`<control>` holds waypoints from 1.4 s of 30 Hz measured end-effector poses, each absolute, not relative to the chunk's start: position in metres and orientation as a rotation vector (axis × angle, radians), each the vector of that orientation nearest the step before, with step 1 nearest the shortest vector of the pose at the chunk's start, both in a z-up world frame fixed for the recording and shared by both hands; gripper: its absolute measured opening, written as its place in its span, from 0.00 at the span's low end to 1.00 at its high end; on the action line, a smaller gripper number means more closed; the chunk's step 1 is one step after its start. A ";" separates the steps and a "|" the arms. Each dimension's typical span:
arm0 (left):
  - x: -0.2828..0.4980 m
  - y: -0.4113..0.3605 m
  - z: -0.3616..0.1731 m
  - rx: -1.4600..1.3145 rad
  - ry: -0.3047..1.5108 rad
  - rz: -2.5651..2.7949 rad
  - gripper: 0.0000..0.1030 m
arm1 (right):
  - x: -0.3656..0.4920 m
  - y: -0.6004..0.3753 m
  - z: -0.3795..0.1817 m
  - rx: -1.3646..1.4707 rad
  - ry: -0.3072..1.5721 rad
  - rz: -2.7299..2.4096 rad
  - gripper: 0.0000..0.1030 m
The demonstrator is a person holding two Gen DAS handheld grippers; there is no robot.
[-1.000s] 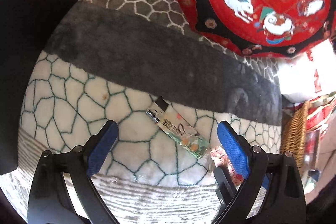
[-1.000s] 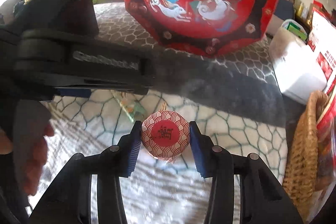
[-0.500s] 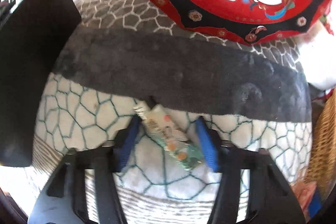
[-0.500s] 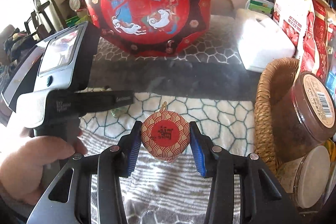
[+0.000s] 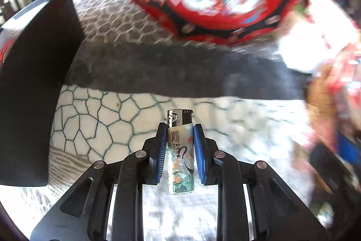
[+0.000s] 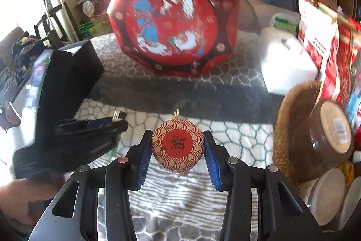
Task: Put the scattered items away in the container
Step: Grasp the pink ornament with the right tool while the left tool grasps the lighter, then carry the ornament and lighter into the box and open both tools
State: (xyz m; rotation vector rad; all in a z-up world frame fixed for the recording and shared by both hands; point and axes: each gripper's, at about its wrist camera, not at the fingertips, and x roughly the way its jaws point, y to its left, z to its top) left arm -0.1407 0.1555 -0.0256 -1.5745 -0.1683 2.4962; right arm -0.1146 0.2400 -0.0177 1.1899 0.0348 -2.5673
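A lighter (image 5: 180, 155) printed with cranes and flowers stands upright between the blue pads of my left gripper (image 5: 179, 128). The jaws are closing, their pads press on its sides, and it hangs above the patterned blanket (image 5: 101, 128). My right gripper (image 6: 177, 134) is shut on a round red-and-cream patterned pouch (image 6: 178, 148) with a knot on top. The wicker basket (image 6: 291, 128) stands to the right of it. In the right wrist view the left gripper's body (image 6: 67, 134) sits at the left, with the lighter's metal head (image 6: 118, 115) poking out.
A large red octagonal box (image 6: 173, 24) leans at the back. A white carton (image 6: 286, 60) and red packets lie at the right. A brown jar (image 6: 331, 128) and round lids fill the basket. A black box (image 6: 74, 67) stands at the left. A hand (image 6: 22, 200) holds the left gripper.
The left jaws went from wide open around the lying lighter to shut on it, and lifted it upright off the blanket. The right gripper rose with the pouch; the basket came into view.
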 end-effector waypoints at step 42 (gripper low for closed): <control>-0.170 -0.269 0.002 -1.842 -0.311 2.451 0.47 | -0.209 -0.222 -0.045 1.457 0.395 -1.951 0.43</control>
